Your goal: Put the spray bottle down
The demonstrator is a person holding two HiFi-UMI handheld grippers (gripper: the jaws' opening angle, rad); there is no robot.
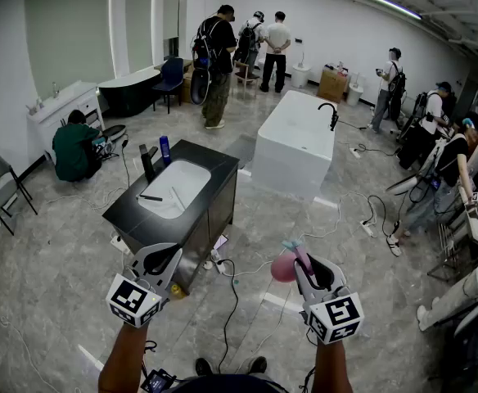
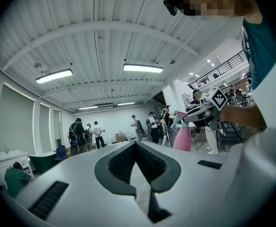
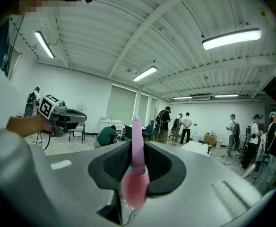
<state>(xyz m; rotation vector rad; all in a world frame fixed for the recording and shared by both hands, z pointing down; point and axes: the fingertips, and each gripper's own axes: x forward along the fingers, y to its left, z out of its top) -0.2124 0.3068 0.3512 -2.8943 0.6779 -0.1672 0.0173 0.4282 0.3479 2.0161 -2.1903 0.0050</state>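
The fingers [image 3: 112, 164] of the right gripper [image 3: 137, 144] are partly closed and pressed on the spray bottle [image 3: 135, 176], which fills the gap between them in the right gripper view. Seen from the left gripper view, the grip is near the bottle's top, by the teal trigger, and the pink body hangs below the fingers. The bottle is in the air and touches nothing else. In the head view it sits out in front of the person, over the grey floor [image 1: 51, 277], to the right of a black sink cabinet [image 1: 214, 203] and apart from it.

The left gripper [image 2: 136, 145] has its fingers drawn together at the tips with nothing between them. It is held out level on the person's left, just in front of the near corner of the cabinet.

The cabinet's dark surface carries a white basin [image 1: 173, 188], and a blue bottle [image 1: 164, 148] stands upright at its far edge. Beyond it stands a white bathtub [image 1: 292, 146]. Cables [image 1: 235, 289] trail across the floor between the two grippers. Several people [image 1: 214, 64] stand at the far end of the room.
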